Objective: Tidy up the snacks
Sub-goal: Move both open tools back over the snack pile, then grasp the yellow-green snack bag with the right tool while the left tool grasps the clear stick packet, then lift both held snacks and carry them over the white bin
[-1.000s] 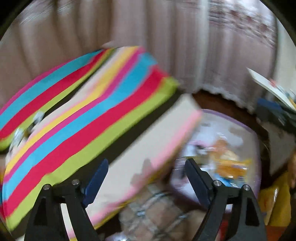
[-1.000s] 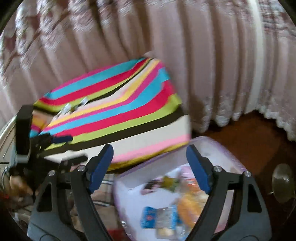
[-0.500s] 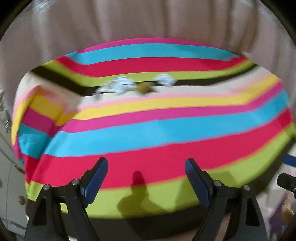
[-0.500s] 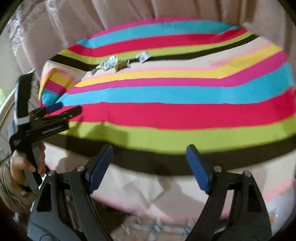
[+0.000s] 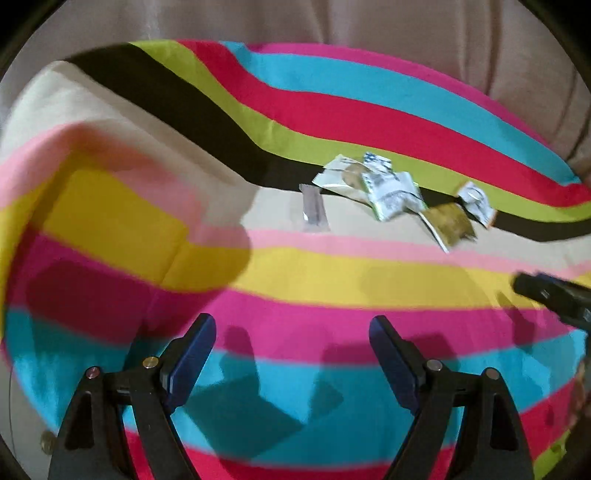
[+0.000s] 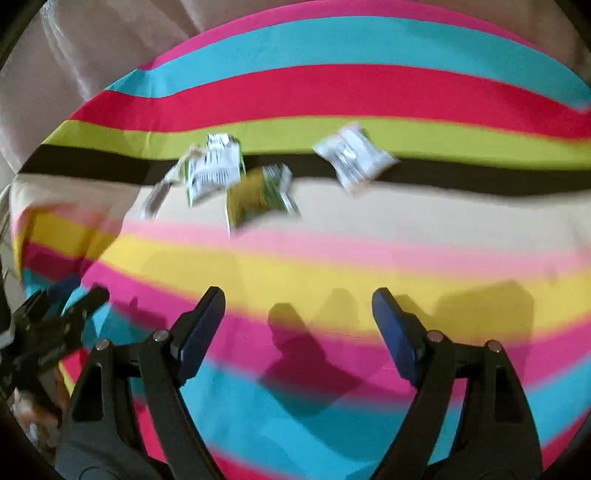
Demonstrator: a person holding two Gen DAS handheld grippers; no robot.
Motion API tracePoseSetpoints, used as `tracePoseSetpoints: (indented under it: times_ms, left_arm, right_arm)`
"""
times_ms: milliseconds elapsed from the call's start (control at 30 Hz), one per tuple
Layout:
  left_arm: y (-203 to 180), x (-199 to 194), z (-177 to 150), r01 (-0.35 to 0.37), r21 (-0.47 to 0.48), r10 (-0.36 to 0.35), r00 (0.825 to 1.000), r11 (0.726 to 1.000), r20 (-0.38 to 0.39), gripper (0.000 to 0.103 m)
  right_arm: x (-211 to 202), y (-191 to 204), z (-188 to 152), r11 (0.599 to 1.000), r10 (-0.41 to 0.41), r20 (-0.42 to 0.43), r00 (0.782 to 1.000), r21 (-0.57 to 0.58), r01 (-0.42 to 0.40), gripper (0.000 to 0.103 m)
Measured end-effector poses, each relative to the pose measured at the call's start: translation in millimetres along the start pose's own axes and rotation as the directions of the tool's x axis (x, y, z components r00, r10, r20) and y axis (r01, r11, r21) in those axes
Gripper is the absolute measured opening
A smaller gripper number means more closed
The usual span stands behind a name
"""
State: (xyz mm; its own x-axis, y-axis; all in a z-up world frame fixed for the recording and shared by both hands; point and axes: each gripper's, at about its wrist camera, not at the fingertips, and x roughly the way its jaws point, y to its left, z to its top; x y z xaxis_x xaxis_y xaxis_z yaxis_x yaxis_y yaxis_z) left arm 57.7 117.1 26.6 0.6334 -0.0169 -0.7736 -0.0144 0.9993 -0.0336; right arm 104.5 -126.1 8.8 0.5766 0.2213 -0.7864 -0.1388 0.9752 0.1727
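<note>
Closest to you, your left gripper (image 5: 291, 350) has its blue-padded jaws spread wide with nothing between them, only the pink and turquoise bands of the striped cloth (image 5: 332, 280) below. Your right gripper (image 6: 298, 325) is spread just as wide and just as empty, over the pink and yellow bands, its shadow lying on the cloth right ahead of the jaws.

Look further up the cloth and there are your snacks, well apart from both sets of fingertips, scattered along the cream band and the dark brown stripe. From the left wrist camera you get a small grey-brown stick packet (image 5: 314, 208) lying alone on the cream, then a crumpled white-and-green wrapper (image 5: 391, 190) resting partly over a pale packet with a round tan shape on it (image 5: 341, 177). Just right of that sits an olive-gold packet (image 5: 452, 223), and beyond it a small white packet (image 5: 476, 203) on the brown stripe.

From the right wrist camera the same cluster is blurred, up and left of your jaws, with the small white packet off by itself to the right.

Past the cloth's far edge hangs a pale curtain (image 5: 406, 29).
</note>
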Motion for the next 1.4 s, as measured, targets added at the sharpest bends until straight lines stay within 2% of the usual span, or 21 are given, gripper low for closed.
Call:
tracePoseSetpoints:
  times_ms: [133, 267, 300, 333, 367, 500, 533, 600, 633, 667, 733, 833, 1033, 1133, 1233, 1400]
  left_arm:
    - [1.4, 23.0, 23.9, 0.011, -0.014, -0.011, 1.0, 1.0, -0.018, 0.086]
    - [0.9, 47.0, 48.1, 0.023, -0.043, -0.024, 1.0, 0.999, -0.018, 0.086]
    - [-0.8, 53.0, 54.1, 0.018, -0.042, -0.019, 1.0, 0.999, -0.016, 0.086]
    - [-3.9, 60.7, 62.2, 0.007, -0.034, -0.007, 1.0, 0.999, -0.011, 0.086]
    - [-6.1, 65.2, 67.1, -0.004, -0.028, 0.004, 1.0, 1.0, -0.009, 0.086]
    - [-14.5, 93.2, 87.8, -0.028, -0.024, 0.026, 0.998, 0.999, -0.051, 0.086]
    - [-18.5, 98.2, 89.3, -0.068, -0.003, 0.068, 0.996, 0.998, -0.055, 0.091]
    - [-18.1, 96.9, 89.6, -0.056, -0.026, 0.054, 0.996, 0.998, -0.075, 0.082]
    - [-19.4, 88.0, 86.3, -0.055, -0.023, 0.054, 0.997, 0.998, -0.064, 0.04]
    - [-20.3, 83.5, 83.4, -0.044, -0.018, 0.043, 0.997, 0.999, -0.065, 0.014]
    - [-17.5, 67.9, 65.7, 0.005, -0.048, -0.008, 0.998, 0.999, -0.068, 0.014]
    - [-14.3, 31.1, 22.3, 0.037, -0.064, -0.04, 0.998, 0.997, -0.039, 0.014]
    - [-23.2, -46.4, -60.7, 0.056, -0.076, -0.057, 0.998, 0.996, -0.024, 0.014]
    - [-38.8, -78.1, -92.9, 0.069, -0.017, -0.069, 0.998, 0.997, -0.012, 0.014]
    - [-53.8, -102.6, -107.0, 0.093, 0.035, -0.093, 0.996, 0.995, 0.0, 0.014]
    - [-72.8, -120.5, -123.4, 0.13, 0.092, -0.132, 0.991, 0.987, 0.013, 0.014]
  right_arm:
    - [54.4, 25.3, 44.3, 0.995, -0.026, -0.02, 0.999, -0.092, 0.024, 0.087]
    - [81.4, 42.1, 56.9, 0.976, -0.083, -0.015, 0.996, -0.205, 0.079, 0.094]
    - [80.2, 43.1, 56.6, 0.974, -0.063, -0.005, 0.998, -0.216, 0.061, 0.082]
    - [73.9, 42.6, 54.1, 0.973, -0.046, 0.022, 0.999, -0.225, 0.05, 0.063]
    - [68.5, 40.9, 50.8, 0.971, -0.065, 0.038, 0.997, -0.226, 0.072, 0.046]
    - [47.4, 28.4, 27.7, 0.98, -0.047, 0.037, 0.998, -0.193, 0.053, 0.045]
    - [42.5, 26.0, 22.7, 0.982, -0.041, 0.037, 0.998, -0.185, 0.048, 0.045]
    - [28.2, 19.9, 7.3, 0.987, -0.013, 0.038, 0.999, -0.16, 0.019, 0.045]
    - [21.7, 16.9, -0.2, 0.989, -0.003, 0.04, 0.999, -0.146, 0.009, 0.046]
    - [14.1, 14.8, -7.9, 0.992, 0.009, 0.039, 0.999, -0.129, -0.004, 0.046]
    - [-1.0, 9.5, -24.2, 0.996, 0.044, 0.04, 0.998, -0.084, -0.041, 0.046]
    - [-23.2, 6.0, -48.7, 0.997, 0.071, 0.053, 0.996, -0.034, -0.069, 0.046]
    - [-69.9, 4.9, -102.1, 0.996, 0.086, 0.052, 0.995, 0.017, -0.087, 0.046]
    - [-90.7, 2.5, -126.8, 0.997, 0.077, 0.056, 0.995, 0.02, -0.078, 0.046]
    - [-112.0, 1.2, -150.1, 0.997, 0.065, 0.059, 0.996, 0.029, -0.066, 0.046]
    - [-143.2, 6.5, -175.5, 0.999, 0.036, 0.081, 0.996, 0.028, -0.039, 0.046]
